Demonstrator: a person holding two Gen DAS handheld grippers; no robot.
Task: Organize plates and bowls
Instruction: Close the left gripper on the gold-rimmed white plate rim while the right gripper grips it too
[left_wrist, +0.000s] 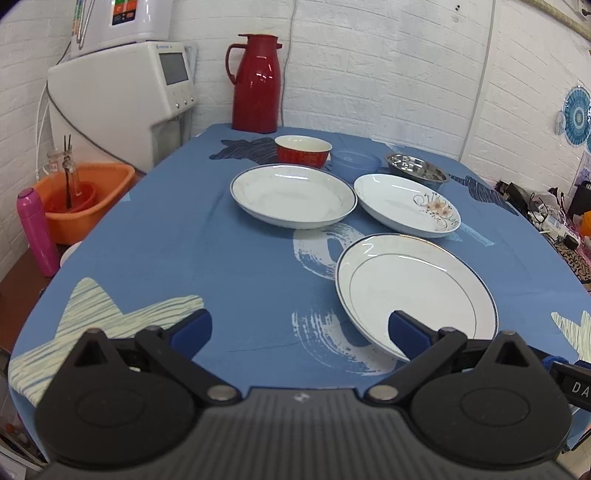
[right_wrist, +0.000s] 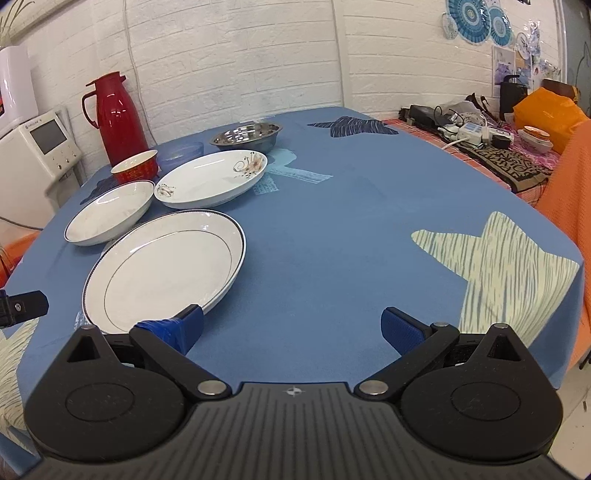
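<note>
Bowls (left_wrist: 303, 151) behind plates (left_wrist: 293, 195) on table (left_wrist: 229, 258)

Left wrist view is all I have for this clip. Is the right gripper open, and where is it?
Observer: The right gripper is open, with nothing between its fingers.
Operator: Is it near the big plate?
Observer: Its left finger overlaps the near rim of the blue-rimmed plate. I cannot tell whether they touch.
Operator: Are there any dishes off the table?
Observer: Yes, a small patterned bowl sits on the cluttered side bench, beside an orange bag.
</note>
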